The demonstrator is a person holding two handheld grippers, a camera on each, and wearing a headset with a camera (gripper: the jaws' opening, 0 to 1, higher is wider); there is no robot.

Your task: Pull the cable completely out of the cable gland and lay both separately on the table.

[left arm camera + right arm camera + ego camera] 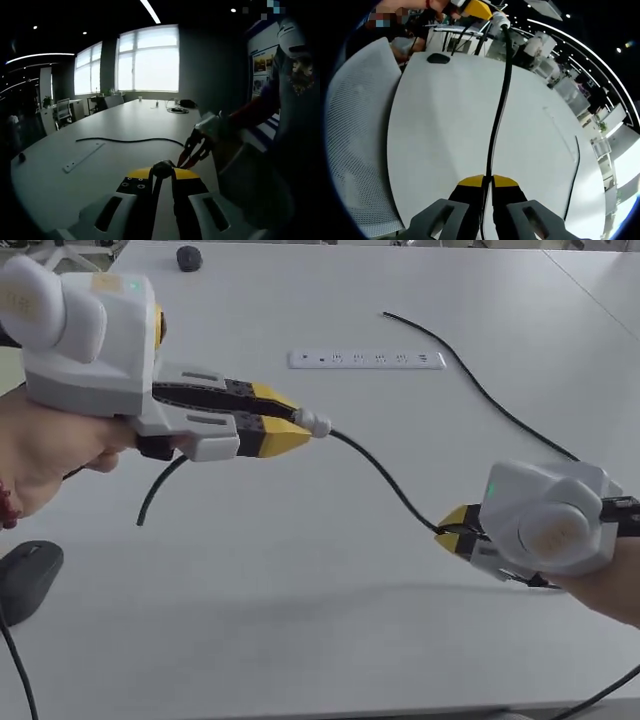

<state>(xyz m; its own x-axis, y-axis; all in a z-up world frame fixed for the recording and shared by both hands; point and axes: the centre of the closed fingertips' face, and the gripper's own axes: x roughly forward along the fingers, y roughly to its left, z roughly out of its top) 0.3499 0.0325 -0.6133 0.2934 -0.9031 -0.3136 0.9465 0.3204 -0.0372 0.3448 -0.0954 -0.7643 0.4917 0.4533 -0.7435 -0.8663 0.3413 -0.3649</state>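
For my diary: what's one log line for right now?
left gripper: shut on gland | right gripper: shut on cable | cable: through gland | gland held above table

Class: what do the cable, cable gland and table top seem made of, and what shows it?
Cable: black rubbery or plastic sheath, matte; it curves loosely. Cable gland: white plastic probably, smooth, glossy. Table top: pale laminate perhaps, soft sheen.

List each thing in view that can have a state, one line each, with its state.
left claw: shut on the cable gland.
cable gland: gripped at the claw tips, cable through it.
cable: threaded through the gland, curving between the claws.
right claw: shut on the cable.
power strip: flat on the table, sockets empty.
second cable: lying loose on the table.
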